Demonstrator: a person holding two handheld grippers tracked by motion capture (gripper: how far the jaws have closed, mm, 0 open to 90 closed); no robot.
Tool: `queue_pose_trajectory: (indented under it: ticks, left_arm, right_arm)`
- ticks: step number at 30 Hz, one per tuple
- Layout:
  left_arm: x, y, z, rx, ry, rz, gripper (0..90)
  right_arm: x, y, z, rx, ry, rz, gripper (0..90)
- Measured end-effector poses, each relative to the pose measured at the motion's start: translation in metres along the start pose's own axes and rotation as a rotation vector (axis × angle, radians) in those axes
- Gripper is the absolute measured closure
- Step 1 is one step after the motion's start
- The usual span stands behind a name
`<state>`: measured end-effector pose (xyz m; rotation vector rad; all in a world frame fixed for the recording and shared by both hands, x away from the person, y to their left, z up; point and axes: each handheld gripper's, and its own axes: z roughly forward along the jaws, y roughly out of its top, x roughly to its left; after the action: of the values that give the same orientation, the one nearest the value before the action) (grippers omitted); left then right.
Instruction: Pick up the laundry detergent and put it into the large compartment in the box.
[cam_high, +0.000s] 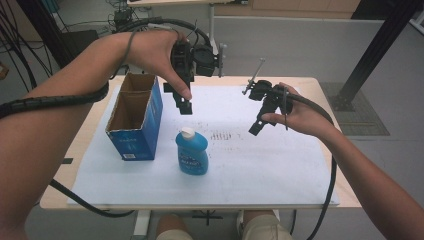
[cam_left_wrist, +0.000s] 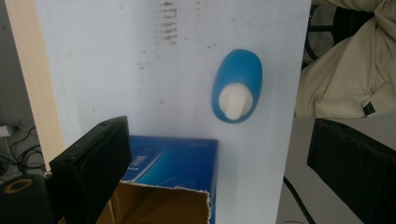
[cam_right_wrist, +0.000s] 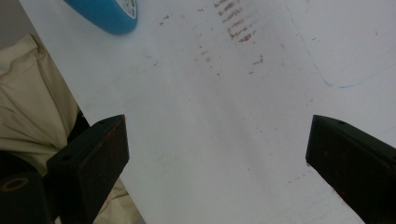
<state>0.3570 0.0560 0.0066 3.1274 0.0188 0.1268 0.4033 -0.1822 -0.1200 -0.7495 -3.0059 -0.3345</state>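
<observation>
Here the blue bottle (cam_high: 192, 152) stands upright, cap up.

The high view looks forward and down over the whole table from the person's side, while both gripper views hang close above the white sheet, sharing the blue bottle (cam_high: 192, 152) (cam_left_wrist: 236, 87) (cam_right_wrist: 108, 14) as landmark.

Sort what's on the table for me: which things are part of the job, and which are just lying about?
In the job:
- blue bottle, upright with a white cap, nearest both grippers
- open blue box, empty inside as far as I can see
- left gripper and right gripper, both raised, jaws open, holding nothing

Just lying about:
- white mat, stained mid-table
- cables on the floor behind the table
</observation>
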Motion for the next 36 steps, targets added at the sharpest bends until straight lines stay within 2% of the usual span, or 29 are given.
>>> queue_pose_trajectory:
  ticks: [13, 28, 36]
  left_arm:
    - [-0.003, 0.000, 0.022, 0.005, -0.026, 0.011, 7.0]
    - [-0.006, 0.001, 0.064, 0.007, -0.062, 0.019, 6.8]
    - [-0.010, 0.000, 0.086, 0.009, -0.064, 0.023, 6.9]
  right_arm:
    - [-0.001, 0.003, 0.003, 0.003, 0.003, -0.012, 5.9]
    - [-0.002, 0.001, 0.005, 0.002, 0.006, -0.007, 5.9]
    - [-0.001, 0.002, 0.006, 0.001, 0.007, -0.007, 5.9]
